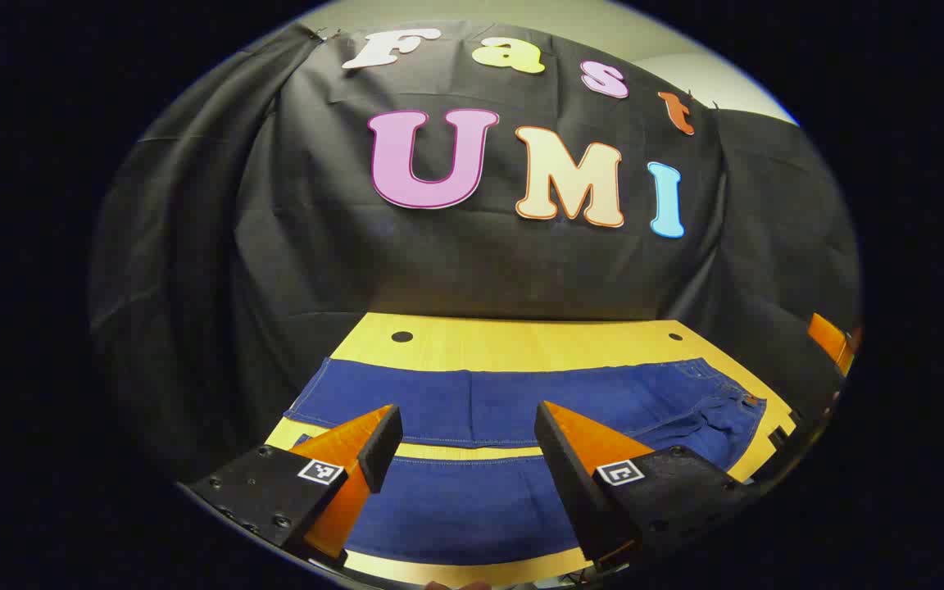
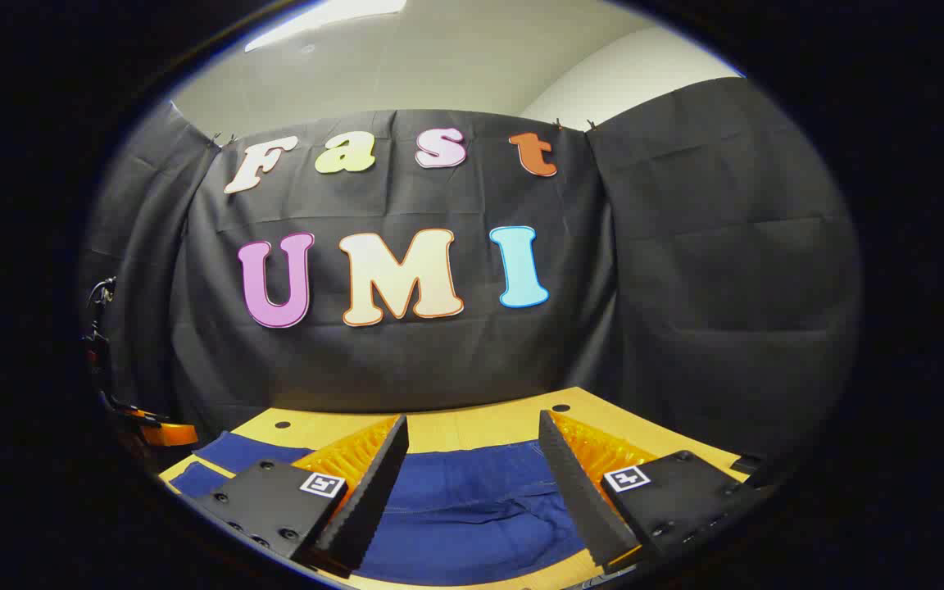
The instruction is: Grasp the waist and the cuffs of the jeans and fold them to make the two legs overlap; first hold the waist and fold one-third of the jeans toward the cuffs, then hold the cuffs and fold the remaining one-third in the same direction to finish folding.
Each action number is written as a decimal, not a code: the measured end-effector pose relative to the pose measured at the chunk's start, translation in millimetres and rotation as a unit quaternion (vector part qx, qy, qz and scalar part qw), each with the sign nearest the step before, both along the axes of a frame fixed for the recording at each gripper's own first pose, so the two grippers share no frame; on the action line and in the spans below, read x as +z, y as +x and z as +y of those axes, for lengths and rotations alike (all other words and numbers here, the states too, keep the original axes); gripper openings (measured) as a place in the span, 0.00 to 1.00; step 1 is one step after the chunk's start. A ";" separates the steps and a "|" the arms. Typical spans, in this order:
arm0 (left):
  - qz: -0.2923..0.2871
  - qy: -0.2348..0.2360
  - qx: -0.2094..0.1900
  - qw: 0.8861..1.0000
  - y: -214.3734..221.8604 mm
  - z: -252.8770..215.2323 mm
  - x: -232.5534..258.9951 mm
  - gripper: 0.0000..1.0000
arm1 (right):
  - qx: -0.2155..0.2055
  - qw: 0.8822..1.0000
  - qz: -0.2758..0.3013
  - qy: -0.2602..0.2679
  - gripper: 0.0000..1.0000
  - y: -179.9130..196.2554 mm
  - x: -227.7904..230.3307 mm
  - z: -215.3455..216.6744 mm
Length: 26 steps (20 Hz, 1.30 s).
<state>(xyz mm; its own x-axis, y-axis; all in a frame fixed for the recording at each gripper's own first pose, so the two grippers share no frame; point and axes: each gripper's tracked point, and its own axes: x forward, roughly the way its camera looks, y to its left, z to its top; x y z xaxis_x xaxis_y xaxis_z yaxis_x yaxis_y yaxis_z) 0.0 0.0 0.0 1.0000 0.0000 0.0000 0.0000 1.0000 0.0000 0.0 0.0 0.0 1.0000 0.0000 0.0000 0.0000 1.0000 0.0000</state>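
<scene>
Dark blue jeans (image 1: 513, 401) lie flat on the yellow wooden table (image 1: 521, 340), both legs spread side by side with a strip of tabletop between them. The cuffs point left and the waist (image 1: 746, 406) sits at the right in the left gripper view. My left gripper (image 1: 468, 430) hovers open over the legs, nothing between its fingers. In the right gripper view the jeans (image 2: 472, 500) show their waist end below my right gripper (image 2: 472, 447), which is open and holds nothing. The other gripper (image 2: 140, 430) appears at the far left edge there.
Black cloth walls close the table on the back and both sides. Two dark round holes (image 1: 401, 337) mark the table's far edge. Part of the other gripper (image 1: 832, 340) shows at the right edge of the left gripper view.
</scene>
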 end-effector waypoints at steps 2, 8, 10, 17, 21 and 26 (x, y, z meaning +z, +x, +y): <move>0.014 -0.002 -0.010 1.000 -0.2 -0.7 -9.1 0.94 | 0.001 1.000 0.002 -0.002 0.96 -1.7 -1.0 1.4; 0.064 0.021 -0.058 0.996 -5.0 -4.9 -48.1 0.96 | 0.010 1.000 0.022 -0.010 0.98 -11.2 -11.9 3.6; 0.090 0.023 -0.080 0.992 -9.1 -7.2 -62.6 0.96 | 0.013 0.999 0.032 -0.011 0.97 -14.9 -16.1 5.0; 0.176 0.075 -0.128 0.973 -22.2 3.8 -108.3 0.96 | 0.033 0.997 0.057 -0.032 0.96 -26.9 -36.2 18.8; 0.245 0.111 -0.173 0.948 -37.5 9.5 -143.5 0.96 | 0.060 0.994 0.081 -0.030 0.99 -25.8 -52.2 39.0; 0.339 0.158 -0.215 0.902 -49.8 41.2 -183.7 0.96 | 0.084 0.991 0.103 -0.034 0.96 -24.8 -68.2 58.1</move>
